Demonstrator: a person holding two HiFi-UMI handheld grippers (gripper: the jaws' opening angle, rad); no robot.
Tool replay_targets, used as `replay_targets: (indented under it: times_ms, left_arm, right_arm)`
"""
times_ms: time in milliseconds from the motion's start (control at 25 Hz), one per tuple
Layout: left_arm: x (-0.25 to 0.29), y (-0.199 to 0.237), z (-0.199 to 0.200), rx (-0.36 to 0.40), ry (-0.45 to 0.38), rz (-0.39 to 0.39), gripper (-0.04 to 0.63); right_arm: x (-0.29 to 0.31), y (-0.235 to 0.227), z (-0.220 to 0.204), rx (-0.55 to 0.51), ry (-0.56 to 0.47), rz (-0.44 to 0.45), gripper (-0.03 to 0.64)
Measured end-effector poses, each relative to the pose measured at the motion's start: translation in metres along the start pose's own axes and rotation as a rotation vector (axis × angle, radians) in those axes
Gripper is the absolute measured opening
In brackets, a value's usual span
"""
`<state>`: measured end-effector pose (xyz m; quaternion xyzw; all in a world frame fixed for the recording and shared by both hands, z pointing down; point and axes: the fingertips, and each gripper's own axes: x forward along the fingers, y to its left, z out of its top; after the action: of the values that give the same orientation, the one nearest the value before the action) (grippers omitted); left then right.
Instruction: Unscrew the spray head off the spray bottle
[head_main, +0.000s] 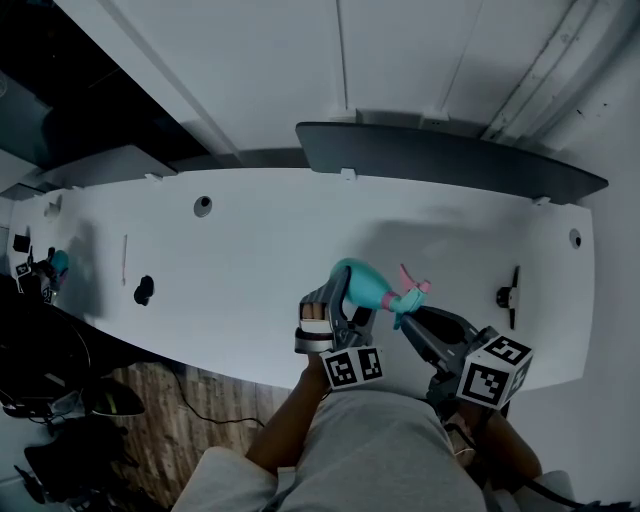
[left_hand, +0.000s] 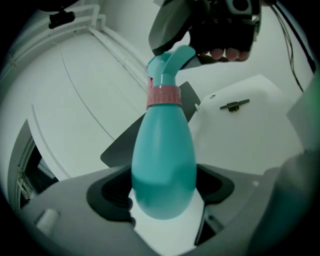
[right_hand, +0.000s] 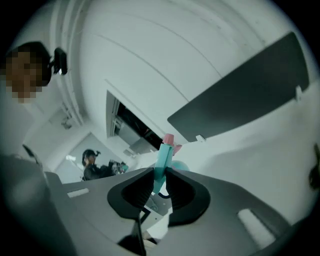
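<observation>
Head view: low in the middle of the frame, over the white table, the teal plastic spray bottle lies tilted, its head towards the right. In the left gripper view, the left gripper is clamped on the bottle's rounded body, below the pink ribbed collar. The right gripper is pinched tight on the teal spray head, whose pink nozzle tip sticks out beyond the jaws.

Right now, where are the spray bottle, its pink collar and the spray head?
spray bottle (left_hand: 162, 165), left gripper view, on its teal belly.
pink collar (left_hand: 163, 96), left gripper view, on the front of the ring.
spray head (right_hand: 161, 160), right gripper view, on its teal part.
</observation>
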<state>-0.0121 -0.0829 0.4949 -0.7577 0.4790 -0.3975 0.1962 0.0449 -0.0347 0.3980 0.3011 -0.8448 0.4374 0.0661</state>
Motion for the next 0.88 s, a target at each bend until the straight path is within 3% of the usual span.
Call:
replay_targets:
  times_ms: [120, 320, 400, 560, 680, 800, 840, 880]
  left_arm:
    - [-0.001, 0.002, 0.005, 0.012, -0.017, 0.002, 0.382]
    - [-0.003, -0.003, 0.011, 0.028, -0.039, -0.001, 0.380]
    - [-0.003, -0.003, 0.012, 0.025, -0.041, -0.001, 0.380]
    - [-0.003, 0.000, 0.014, 0.019, -0.045, 0.000, 0.380]
    - [-0.003, 0.000, 0.012, 0.011, -0.042, -0.005, 0.380]
    - [-0.002, 0.000, 0.010, -0.053, -0.037, -0.018, 0.380]
    - [-0.001, 0.000, 0.008, -0.085, -0.033, -0.020, 0.380]
    - [-0.001, 0.002, 0.007, -0.111, -0.028, -0.020, 0.380]
  right_arm:
    - [-0.005, 0.005, 0.000, -0.397, 0.117, -0.040, 0.063]
    - [-0.011, 0.001, -0.003, -1.312, 0.318, -0.235, 0.058]
    - [-0.011, 0.000, -0.004, -1.514, 0.345, -0.277, 0.058]
    - [-0.012, 0.002, -0.003, -1.646, 0.340, -0.295, 0.058]
    - [-0.010, 0.000, -0.003, -1.632, 0.331, -0.296, 0.058]
    - [-0.009, 0.008, 0.001, -1.478, 0.227, -0.244, 0.066]
    - [-0.010, 0.014, 0.004, -1.367, 0.167, -0.194, 0.074]
    - [-0.012, 0.021, 0.006, -1.217, 0.109, -0.123, 0.123]
